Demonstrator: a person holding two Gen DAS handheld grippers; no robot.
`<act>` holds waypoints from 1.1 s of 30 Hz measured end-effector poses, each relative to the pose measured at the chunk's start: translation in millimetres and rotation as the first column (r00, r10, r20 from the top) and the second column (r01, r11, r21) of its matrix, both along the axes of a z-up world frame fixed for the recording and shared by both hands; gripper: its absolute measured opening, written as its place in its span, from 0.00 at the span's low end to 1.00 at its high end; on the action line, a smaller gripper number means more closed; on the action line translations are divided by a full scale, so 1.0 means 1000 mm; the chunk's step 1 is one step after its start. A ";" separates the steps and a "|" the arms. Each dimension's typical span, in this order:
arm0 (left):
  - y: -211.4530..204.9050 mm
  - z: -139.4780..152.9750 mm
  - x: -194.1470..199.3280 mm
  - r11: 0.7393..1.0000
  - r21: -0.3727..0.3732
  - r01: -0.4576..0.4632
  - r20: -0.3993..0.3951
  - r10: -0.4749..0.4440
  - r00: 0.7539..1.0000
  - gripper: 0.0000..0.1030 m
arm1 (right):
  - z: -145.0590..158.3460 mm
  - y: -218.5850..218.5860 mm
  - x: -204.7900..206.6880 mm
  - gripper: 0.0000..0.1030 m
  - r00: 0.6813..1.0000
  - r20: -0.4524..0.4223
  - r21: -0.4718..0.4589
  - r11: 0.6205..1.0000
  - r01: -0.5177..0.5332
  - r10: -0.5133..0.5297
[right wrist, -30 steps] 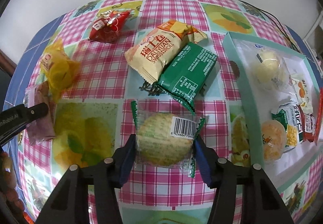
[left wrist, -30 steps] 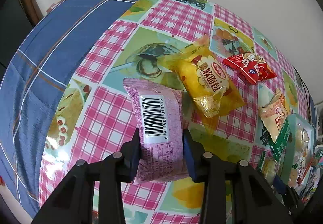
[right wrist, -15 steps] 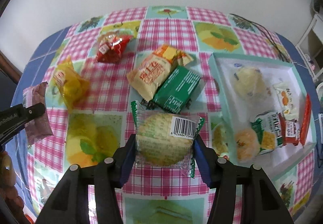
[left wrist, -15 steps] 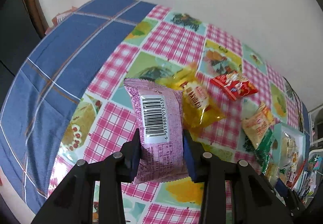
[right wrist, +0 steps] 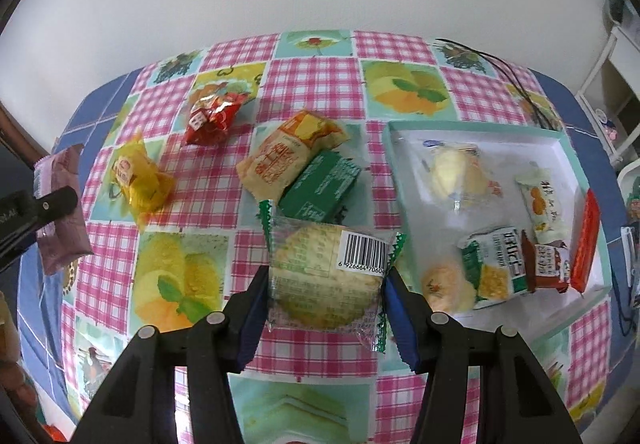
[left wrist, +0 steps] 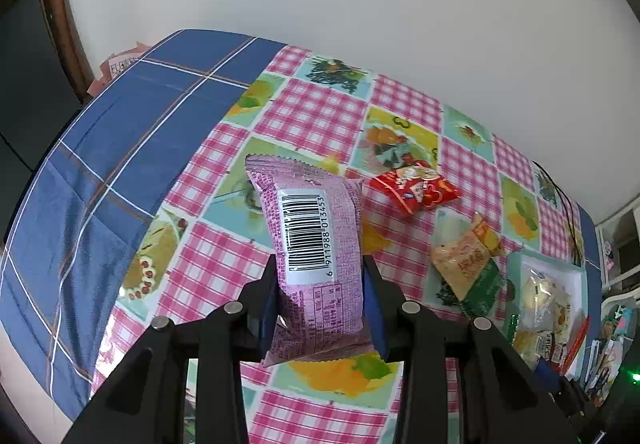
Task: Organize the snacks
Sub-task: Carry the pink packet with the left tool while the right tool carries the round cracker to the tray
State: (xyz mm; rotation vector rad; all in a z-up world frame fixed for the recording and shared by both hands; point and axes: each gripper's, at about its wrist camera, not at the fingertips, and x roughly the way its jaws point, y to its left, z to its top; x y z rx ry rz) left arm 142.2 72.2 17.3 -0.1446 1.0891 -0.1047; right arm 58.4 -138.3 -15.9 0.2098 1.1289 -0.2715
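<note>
Left tool (left wrist: 320, 300) is clamping a pink barcoded packet (left wrist: 310, 256); right tool (right wrist: 326, 298) is clamping a clear-wrapped biscuit (right wrist: 324, 276) beside the snack-filled tray (right wrist: 568, 148).

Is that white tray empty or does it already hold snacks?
Not empty: the white tray already holds several wrapped snacks, with bare floor showing between them.

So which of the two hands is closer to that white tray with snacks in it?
The right. Its gripper, holding a round biscuit pack, hangs just beside the tray; the left gripper is across the table with a pink pack.
</note>
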 end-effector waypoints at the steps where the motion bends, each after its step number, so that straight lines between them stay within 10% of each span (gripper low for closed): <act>1: -0.003 0.000 0.000 1.000 0.001 0.003 0.001 -0.003 1.000 0.38 | 0.002 -0.004 -0.001 0.56 1.000 0.003 0.001 1.000 0.005 -0.005; 20: -0.109 0.008 -0.033 0.986 0.050 0.157 0.021 -0.158 0.987 0.38 | 0.017 -0.105 -0.047 0.56 0.986 0.028 0.045 0.986 0.163 -0.164; 33: -0.234 0.008 -0.080 0.898 0.119 0.423 0.046 -0.430 0.902 0.38 | 0.016 -0.188 -0.086 0.56 0.946 0.056 0.084 0.945 0.315 -0.320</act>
